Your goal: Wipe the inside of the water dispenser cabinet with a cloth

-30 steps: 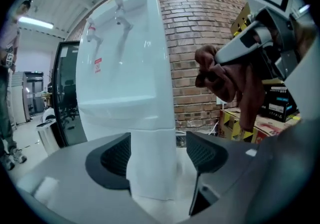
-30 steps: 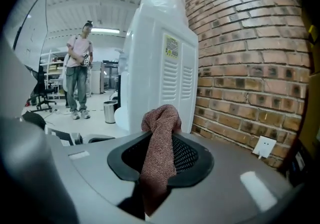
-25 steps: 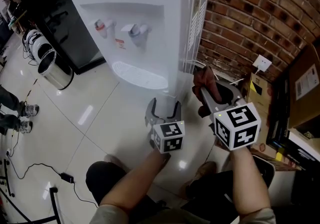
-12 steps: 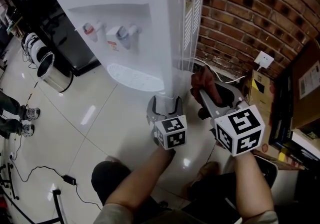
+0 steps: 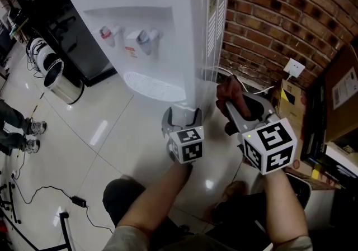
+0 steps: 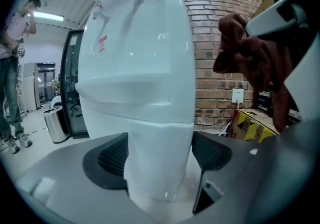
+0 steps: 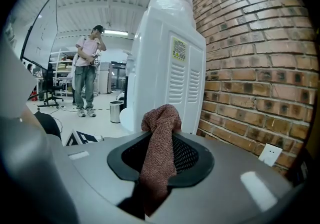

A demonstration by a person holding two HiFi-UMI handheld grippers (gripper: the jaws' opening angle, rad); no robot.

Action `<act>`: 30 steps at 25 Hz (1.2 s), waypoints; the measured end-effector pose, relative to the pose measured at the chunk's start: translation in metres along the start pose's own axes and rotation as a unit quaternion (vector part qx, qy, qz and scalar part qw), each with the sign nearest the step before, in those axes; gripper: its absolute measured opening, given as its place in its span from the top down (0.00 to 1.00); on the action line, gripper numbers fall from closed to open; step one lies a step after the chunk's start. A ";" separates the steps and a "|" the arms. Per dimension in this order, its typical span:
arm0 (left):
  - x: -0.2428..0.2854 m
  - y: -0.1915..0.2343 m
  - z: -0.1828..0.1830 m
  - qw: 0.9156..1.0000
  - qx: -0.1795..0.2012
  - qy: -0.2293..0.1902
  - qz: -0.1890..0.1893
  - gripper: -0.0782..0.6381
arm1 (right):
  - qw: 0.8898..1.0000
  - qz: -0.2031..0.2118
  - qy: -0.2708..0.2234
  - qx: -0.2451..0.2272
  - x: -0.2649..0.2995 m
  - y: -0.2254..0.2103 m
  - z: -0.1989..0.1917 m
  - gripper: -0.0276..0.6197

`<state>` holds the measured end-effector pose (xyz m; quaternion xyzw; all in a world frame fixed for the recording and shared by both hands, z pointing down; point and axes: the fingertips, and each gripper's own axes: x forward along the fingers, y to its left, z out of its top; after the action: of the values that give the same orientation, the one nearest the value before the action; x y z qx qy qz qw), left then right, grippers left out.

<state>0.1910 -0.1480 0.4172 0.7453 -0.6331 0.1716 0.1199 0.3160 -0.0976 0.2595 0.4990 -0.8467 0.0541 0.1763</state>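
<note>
We find the right gripper (image 5: 234, 104) clamped on the cloth (image 7: 159, 123), bunched between its jaws. The left gripper (image 6: 160, 154) stands open, holding nothing. The water dispenser cabinet (image 6: 156, 163) sits just ahead, seemingly closed. We advise opening it first, cloth held firm.

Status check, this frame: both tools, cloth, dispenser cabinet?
Left tool open, empty, facing white water dispenser lower body. Right tool shut on reddish-brown knitted cloth. No wiping yet; no open cabinet in view. Nothing blocking.

Bunched red-brown cloth (image 5: 228, 96) beside white dispenser (image 5: 168, 26)
</note>
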 end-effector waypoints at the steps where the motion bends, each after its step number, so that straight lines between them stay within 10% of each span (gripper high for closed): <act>1: -0.002 0.001 -0.001 1.000 0.003 0.001 -0.001 0.34 | 1.000 0.001 -0.001 -0.002 0.000 0.002 0.002 0.78; 16: -0.093 0.049 -0.037 0.995 0.081 0.036 -0.045 0.50 | 0.994 0.073 0.029 -0.074 0.015 0.076 0.012 0.78; 30: -0.158 0.151 -0.076 0.996 0.075 0.041 -0.002 0.70 | 0.969 0.196 -0.089 -0.122 0.035 0.212 0.110 0.78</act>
<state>0.0126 -0.0007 0.4158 0.7458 -0.6115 0.2486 0.0896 0.0908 -0.0513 0.1875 0.3008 -0.9405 -0.0609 0.1455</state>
